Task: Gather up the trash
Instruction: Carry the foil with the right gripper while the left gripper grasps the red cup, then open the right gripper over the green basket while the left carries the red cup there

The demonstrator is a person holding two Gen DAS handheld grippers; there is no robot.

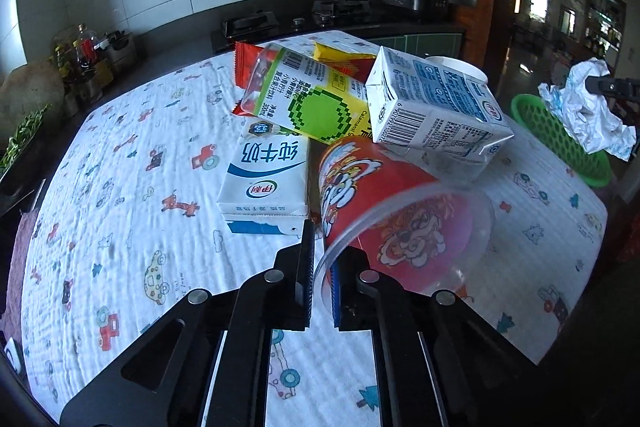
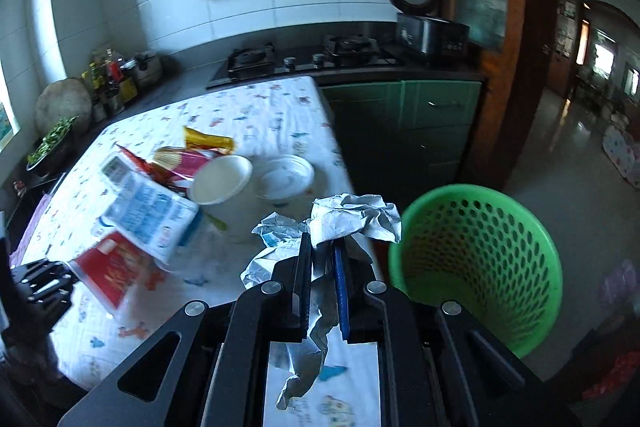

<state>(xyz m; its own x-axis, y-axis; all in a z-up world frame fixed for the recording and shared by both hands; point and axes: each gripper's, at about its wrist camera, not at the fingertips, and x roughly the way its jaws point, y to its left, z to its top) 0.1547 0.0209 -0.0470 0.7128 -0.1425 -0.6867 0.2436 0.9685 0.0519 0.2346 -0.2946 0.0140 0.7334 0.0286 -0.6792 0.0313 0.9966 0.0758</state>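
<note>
Left gripper: jaws clamped on rim of red plastic cup, lying on table beside milk cartons. Right gripper: pinching crumpled paper beside green basket.

Both wrist cams look down close over table, sharing green basket & stove

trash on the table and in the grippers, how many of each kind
Cartons: 3 (milk carton, juice carton, blue-print carton)
Cups: 2 (red plastic cup, white paper cup)
Snack wrappers: 2 (red wrapper, yellow wrapper)
Plastic lid: 1
Crumpled paper: 1
Total: 9
</note>
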